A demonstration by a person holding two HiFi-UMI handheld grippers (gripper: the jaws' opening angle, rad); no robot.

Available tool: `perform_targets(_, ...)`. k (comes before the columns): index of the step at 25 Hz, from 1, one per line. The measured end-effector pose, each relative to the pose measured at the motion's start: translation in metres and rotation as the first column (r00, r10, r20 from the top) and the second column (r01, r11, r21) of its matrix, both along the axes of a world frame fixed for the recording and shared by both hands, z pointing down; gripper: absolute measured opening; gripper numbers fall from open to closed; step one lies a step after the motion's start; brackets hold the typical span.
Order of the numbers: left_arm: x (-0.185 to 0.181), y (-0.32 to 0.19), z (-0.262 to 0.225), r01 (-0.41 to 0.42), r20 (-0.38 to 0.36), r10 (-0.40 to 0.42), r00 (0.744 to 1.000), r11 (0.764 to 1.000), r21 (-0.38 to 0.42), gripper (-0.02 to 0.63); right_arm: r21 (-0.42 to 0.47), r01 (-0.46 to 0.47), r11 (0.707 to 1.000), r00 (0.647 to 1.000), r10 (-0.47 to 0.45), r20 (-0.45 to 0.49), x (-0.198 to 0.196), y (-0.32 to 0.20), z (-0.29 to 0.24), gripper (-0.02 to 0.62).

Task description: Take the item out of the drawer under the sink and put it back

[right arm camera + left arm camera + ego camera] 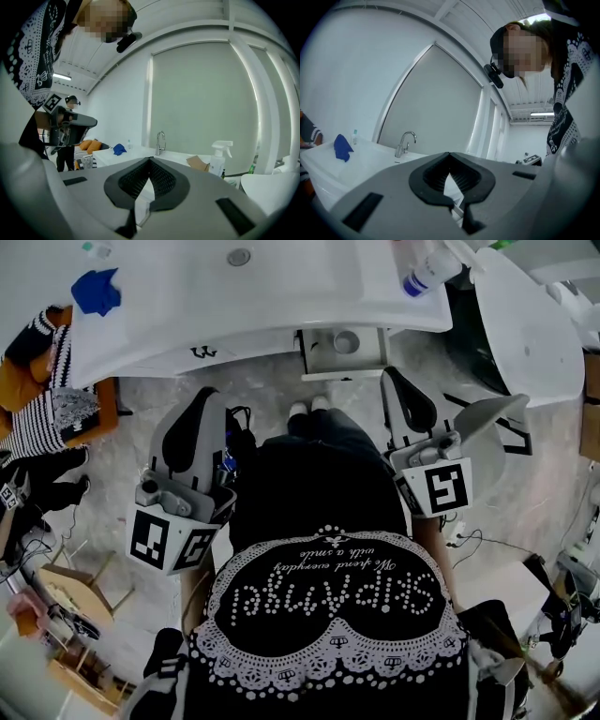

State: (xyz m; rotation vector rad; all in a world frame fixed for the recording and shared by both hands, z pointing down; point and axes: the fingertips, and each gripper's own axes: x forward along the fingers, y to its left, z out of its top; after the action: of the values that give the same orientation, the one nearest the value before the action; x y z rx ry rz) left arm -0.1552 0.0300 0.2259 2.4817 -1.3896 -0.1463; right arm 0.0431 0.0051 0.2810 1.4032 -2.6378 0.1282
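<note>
Under the white sink counter (281, 296), the drawer (317, 354) stands pulled out, with a round pale item (346, 341) inside it. My left gripper (204, 397) is held in front of my body, short of the counter, with its jaws shut and nothing in them. My right gripper (396, 376) is raised beside the drawer's right side, also shut and holding nothing. In the left gripper view the black pads (449, 154) meet at the tip, pointing over the counter toward the faucet (405, 143). The right gripper (150, 160) shows the same shut pads in its own view.
A blue cloth (97, 289) lies at the counter's left end and a spray bottle (427, 273) at its right end. A large white rounded fixture (530, 324) stands to the right. Striped fabric on an orange seat (47, 399) is at the left. Cables run over the floor.
</note>
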Motion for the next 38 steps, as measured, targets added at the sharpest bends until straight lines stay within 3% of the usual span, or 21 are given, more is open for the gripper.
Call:
perform_targets(6, -0.007, 0.011, -0.008, -0.031, 0.008, 0.031, 0.999, 0.998, 0.046, 0.005, -0.001, -0.001, 1.0, 0.999, 0.001, 0.049, -0.003, 0.015, -0.008, 0.017)
perform_targets(15, -0.013, 0.011, -0.001, -0.028, 0.001, 0.028, 1.0, 0.999, 0.044, 0.005, -0.02, -0.006, 1.0, 0.999, 0.007, 0.047, -0.006, 0.024, -0.001, 0.017)
perform_targets(27, -0.006, 0.001, 0.003, -0.015, -0.04, 0.016, 0.999, 1.0, 0.026, 0.005, -0.038, 0.062, 0.997, 0.998, -0.062, 0.003, -0.013, 0.016, 0.004, 0.018)
perform_targets(38, 0.009, -0.004, -0.001, -0.039, -0.05, 0.04, 0.998, 0.999, 0.019, 0.005, -0.03, 0.075, 0.997, 0.996, -0.073, 0.053, -0.01, 0.02, 0.002, 0.02)
